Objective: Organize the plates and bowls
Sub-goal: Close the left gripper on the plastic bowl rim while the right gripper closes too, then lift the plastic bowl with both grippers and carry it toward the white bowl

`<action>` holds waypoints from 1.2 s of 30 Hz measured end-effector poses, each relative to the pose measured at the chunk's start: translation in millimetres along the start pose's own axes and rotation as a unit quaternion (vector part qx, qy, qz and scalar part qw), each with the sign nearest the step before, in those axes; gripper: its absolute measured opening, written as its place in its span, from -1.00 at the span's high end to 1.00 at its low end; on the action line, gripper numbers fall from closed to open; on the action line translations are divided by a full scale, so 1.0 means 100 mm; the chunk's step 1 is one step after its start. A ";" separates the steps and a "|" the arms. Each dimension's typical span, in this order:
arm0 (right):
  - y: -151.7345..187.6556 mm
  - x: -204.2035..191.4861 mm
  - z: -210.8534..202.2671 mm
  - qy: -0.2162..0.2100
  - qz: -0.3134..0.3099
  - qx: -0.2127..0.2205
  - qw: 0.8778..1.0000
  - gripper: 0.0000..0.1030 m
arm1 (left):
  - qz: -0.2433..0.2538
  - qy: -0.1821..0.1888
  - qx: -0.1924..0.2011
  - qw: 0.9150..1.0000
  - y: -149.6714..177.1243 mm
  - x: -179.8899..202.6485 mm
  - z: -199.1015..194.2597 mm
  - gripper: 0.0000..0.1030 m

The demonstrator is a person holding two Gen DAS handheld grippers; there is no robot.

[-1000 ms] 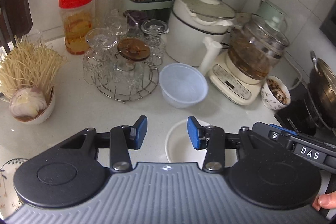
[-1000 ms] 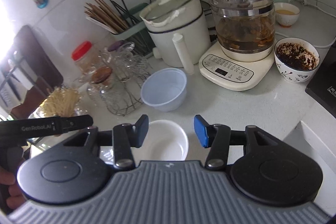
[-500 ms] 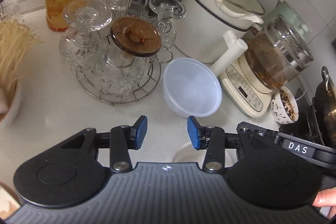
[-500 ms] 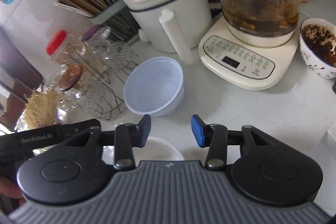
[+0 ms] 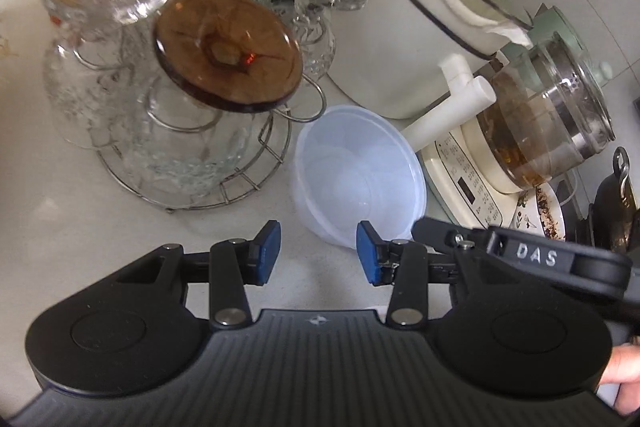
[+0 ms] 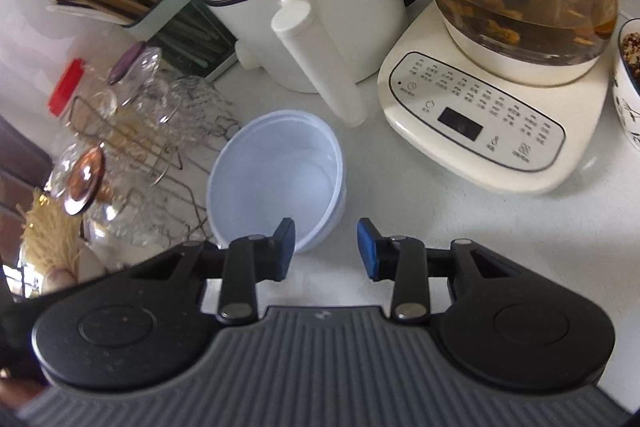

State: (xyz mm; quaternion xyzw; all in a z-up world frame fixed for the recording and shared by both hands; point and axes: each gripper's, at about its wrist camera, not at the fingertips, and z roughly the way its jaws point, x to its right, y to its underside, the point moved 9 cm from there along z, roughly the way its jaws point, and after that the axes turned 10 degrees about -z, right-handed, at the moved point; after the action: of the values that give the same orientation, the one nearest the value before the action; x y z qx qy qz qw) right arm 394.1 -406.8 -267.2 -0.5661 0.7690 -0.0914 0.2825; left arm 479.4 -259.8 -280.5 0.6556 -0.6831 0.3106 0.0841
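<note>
With both grippers, left [image 5: 317, 251] and right [image 6: 326, 249], spread and empty at the bowl [image 6: 276, 179] on the counter beside the rack [image 5: 192, 163], I judge pickup pending: next, close on its rim.

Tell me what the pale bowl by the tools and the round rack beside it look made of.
Pale bowl: likely thin plastic, frosted and translucent, with a faint bluish tint and molded rings in its base. Round rack: metal wire, looks like bright steel, shiny bent rods holding upturned glassware. Both tools, left and right, are open, and neither grips the bowl.
</note>
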 end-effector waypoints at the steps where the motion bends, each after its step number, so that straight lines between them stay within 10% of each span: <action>1: -0.02 0.01 0.03 0.001 0.003 -0.002 1.000 0.31 | -0.001 0.000 -0.002 1.000 -0.01 0.00 0.03 0.08; 16: -0.11 0.07 0.39 0.002 0.027 -0.040 0.999 0.68 | 0.002 -0.012 -0.017 1.000 -0.10 -0.01 0.32 0.60; 36: -0.07 0.04 -0.18 -0.015 0.031 0.010 0.999 0.75 | 0.042 0.012 0.016 0.999 -0.01 0.32 -0.17 0.66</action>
State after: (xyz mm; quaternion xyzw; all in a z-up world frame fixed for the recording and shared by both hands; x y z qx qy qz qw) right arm 389.2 -415.9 -250.8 -0.5407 0.7806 -0.0818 0.3027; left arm 471.9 -278.0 -250.2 0.6240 -0.7037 0.3328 0.0683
